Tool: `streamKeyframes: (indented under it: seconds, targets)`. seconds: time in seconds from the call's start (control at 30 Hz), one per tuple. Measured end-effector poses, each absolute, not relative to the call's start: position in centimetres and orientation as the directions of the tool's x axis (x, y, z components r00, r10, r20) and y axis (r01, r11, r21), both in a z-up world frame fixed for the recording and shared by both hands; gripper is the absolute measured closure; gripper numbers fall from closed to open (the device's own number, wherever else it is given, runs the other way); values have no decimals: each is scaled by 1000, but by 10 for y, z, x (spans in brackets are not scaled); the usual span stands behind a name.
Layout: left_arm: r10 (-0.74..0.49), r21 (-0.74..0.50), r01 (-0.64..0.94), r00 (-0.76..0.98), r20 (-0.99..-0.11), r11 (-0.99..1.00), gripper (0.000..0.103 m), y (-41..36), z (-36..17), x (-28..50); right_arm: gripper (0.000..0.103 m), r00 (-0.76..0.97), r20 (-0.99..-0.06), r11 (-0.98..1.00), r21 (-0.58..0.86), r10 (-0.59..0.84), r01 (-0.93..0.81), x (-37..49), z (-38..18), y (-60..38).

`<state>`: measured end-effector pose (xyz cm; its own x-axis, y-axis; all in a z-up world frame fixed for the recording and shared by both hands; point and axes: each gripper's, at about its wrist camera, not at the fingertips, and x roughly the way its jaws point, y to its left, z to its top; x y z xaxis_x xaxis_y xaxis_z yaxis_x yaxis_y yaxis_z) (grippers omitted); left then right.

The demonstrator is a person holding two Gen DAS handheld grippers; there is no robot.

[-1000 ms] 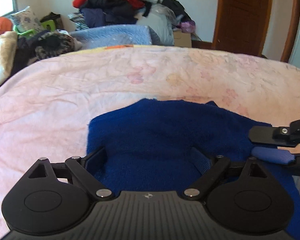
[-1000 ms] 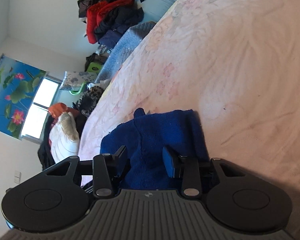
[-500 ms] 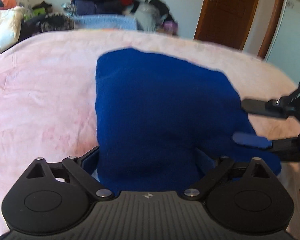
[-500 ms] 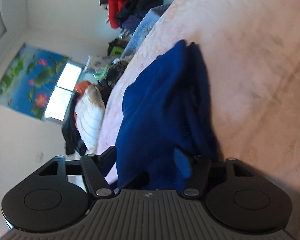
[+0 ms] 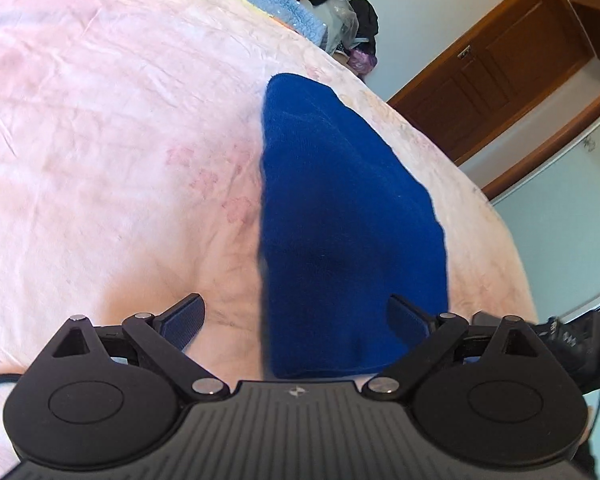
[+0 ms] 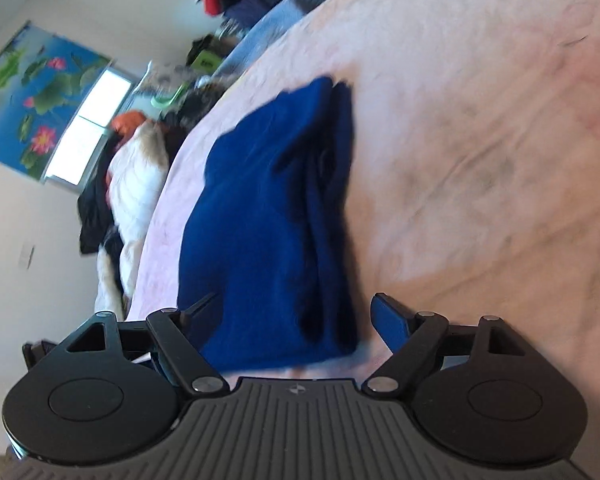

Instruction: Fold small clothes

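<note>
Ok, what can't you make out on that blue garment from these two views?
- Blue garment, left wrist view: near edge hidden behind the left gripper body.
- Right wrist view: the garment's folded layers are motion-blurred; their count is unclear.
- Right gripper: jaws opening around the garment; pad contact is unclear.
- Garment type: unreadable.

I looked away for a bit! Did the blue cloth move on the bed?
Yes. The blue cloth now reaches farther up the pink bed, toward the door, and looks narrower, folded over. Before, it lay spread wide, close to the camera.
</note>
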<state>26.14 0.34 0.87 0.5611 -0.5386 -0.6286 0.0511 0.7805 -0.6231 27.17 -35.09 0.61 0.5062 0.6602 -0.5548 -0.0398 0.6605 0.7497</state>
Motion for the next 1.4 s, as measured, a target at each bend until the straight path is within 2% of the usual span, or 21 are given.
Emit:
streamKeyframes:
  seconds: [0.17,0.23,0.27,0.3,0.33,0.43,0.47,0.5,0.53,0.57,0.73,0.9,1.13,1.4]
  targets:
    - [-730,-808,26,445,-518,589,7,3,-5,275,23,458,-540,617,787,706,-25,283,4,-340]
    - [-716,-791,-2,425,-554,611,25,0,-11,279,26,438,-531,597,802,726,-18,286,1,-339]
    - [-709,-786,-8,424,-563,618,39,1,-12,280,32,434,-535,604,797,725,-25,286,2,-339]
    - [-708,-783,-14,416,-571,622,45,2,-13,282,37,431,-544,611,791,720,-23,286,3,-340]
    - [-711,-782,-13,407,-573,623,45,2,-13,284,46,429,-554,619,785,713,-15,285,2,-342]
    - [-709,-771,9,399,-581,636,46,1,-13,285,58,423,-559,613,790,713,11,284,-5,-354]
    - [-688,-745,22,401,-605,667,54,-2,-10,285,66,422,-552,602,798,719,18,284,-9,-358]
    - [-644,-693,34,405,-650,721,76,-7,-6,284,73,419,-557,606,795,717,21,284,-11,-359]
    - [-592,-628,56,408,-695,777,84,-12,-1,283,81,421,-575,627,779,701,21,283,-12,-359]
    - [-565,-587,86,413,-714,805,88,-17,2,282,88,427,-578,637,771,696,5,282,-12,-358]
    - [-443,-417,164,457,-771,894,90,-44,15,275,86,450,-621,726,680,642,-98,279,3,-341]
    - [-370,-315,194,485,-793,929,90,-59,20,273,87,462,-602,711,697,651,-92,275,4,-343]
    - [-334,-254,223,507,-795,941,92,-57,32,265,87,472,-586,700,708,659,-98,270,14,-344]
    - [-333,-256,216,515,-790,942,93,-44,39,251,87,460,-578,681,728,674,-82,263,17,-342]
